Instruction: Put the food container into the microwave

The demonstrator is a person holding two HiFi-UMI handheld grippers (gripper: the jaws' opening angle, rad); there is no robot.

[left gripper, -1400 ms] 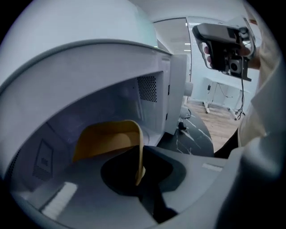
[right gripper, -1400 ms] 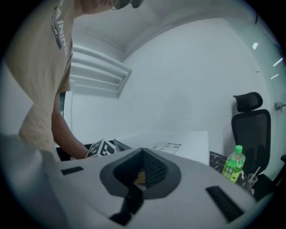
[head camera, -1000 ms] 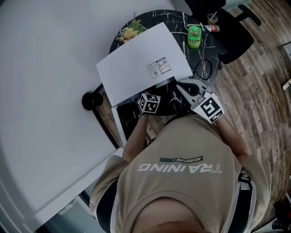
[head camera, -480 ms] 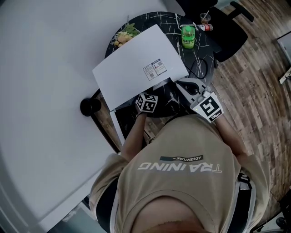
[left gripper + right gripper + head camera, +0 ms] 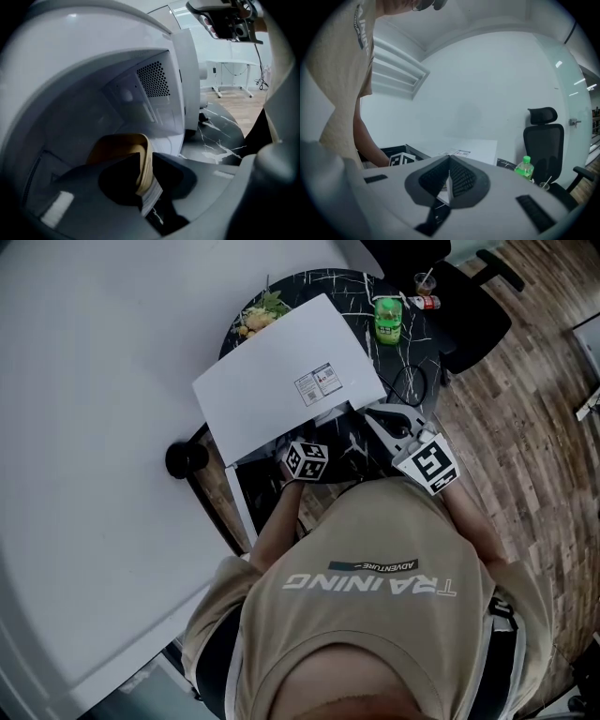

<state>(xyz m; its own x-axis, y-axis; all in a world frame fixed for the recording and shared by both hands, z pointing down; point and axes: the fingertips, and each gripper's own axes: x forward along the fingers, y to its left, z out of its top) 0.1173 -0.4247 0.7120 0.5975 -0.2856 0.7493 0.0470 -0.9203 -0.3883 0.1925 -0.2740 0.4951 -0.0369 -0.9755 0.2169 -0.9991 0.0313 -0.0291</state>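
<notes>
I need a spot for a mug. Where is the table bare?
Bare marble table behind the microwave, between the leafy greens and the green bottle. Crowded to the microwave's right, where a cable lies.

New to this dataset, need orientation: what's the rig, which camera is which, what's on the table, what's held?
There is no robot here. A person holds a pair of hand-held tongs in each hand. One view comes from a camera on their head, looking steeply down; the cubes with square markers belong to the tongs. The other two cameras ride on the tongs and look along their jaws.

On the black marbled table stand a white microwave with its door open, a green bottle and what looks like a plate of food. A black chair stands behind.

The left tongs are shut on the wall of a yellowish food container, held at the microwave's open chamber. The right tongs are shut and empty.
</notes>
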